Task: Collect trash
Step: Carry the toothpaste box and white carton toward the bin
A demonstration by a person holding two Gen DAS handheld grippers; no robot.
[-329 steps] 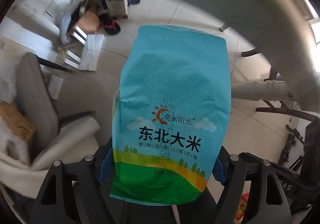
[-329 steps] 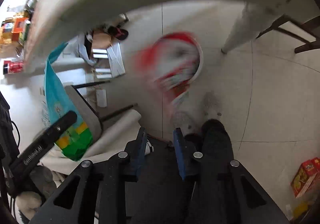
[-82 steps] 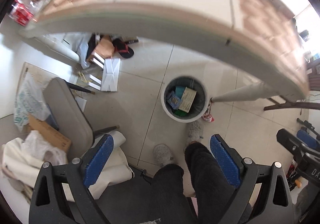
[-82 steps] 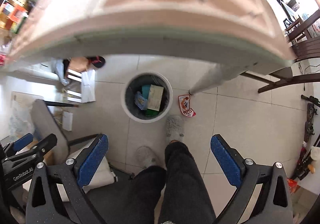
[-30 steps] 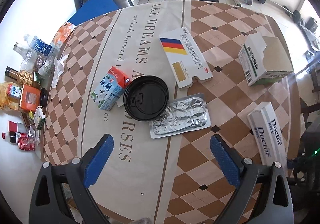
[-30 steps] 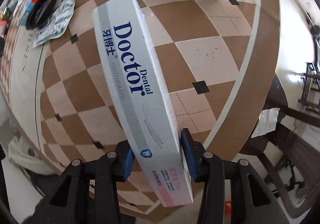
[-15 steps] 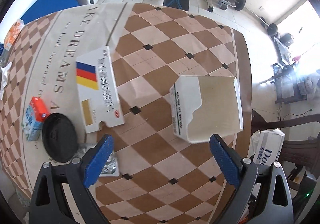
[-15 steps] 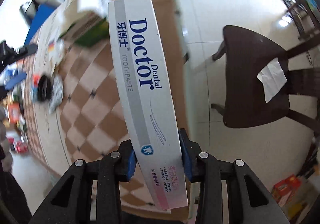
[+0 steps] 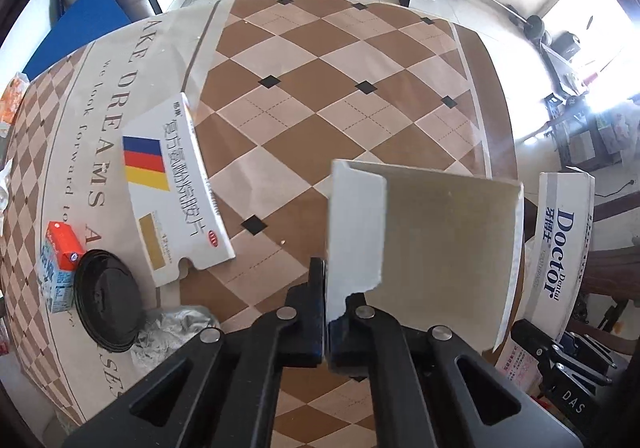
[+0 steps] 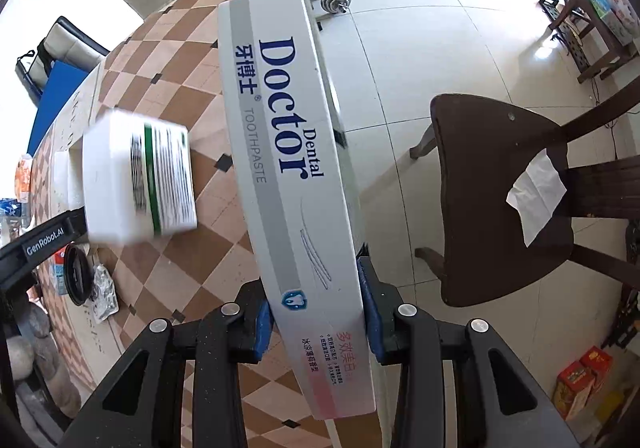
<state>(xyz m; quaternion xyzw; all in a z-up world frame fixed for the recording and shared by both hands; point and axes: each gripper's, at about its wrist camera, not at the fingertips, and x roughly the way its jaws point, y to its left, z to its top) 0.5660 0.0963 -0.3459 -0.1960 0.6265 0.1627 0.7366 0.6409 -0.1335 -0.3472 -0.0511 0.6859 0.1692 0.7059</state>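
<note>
My left gripper (image 9: 325,276) is shut on the torn white side wall of an open, empty cardboard box (image 9: 440,240) over the checkered table (image 9: 340,87). In the right wrist view the same box (image 10: 136,183) looks blurred, white with green print, at the end of the left gripper (image 10: 40,240). My right gripper (image 10: 316,312) is shut on a long white "Doctor Dental" toothpaste box (image 10: 288,151), its pads pressing both long sides, held over the table's right edge. In the left wrist view the toothpaste box (image 9: 560,244) hangs just right of the open box.
On the table's left lie a flat white medicine carton (image 9: 176,191) with blue, red and yellow stripes, a small milk carton (image 9: 60,264), a black cup lid (image 9: 106,300) and a foil blister sheet (image 9: 172,332). A dark wooden chair (image 10: 512,199) stands right of the table.
My left gripper came over to the open box, sank and shut on its torn wall. My right gripper carried the toothpaste box out to the table's right edge, turning as it went.
</note>
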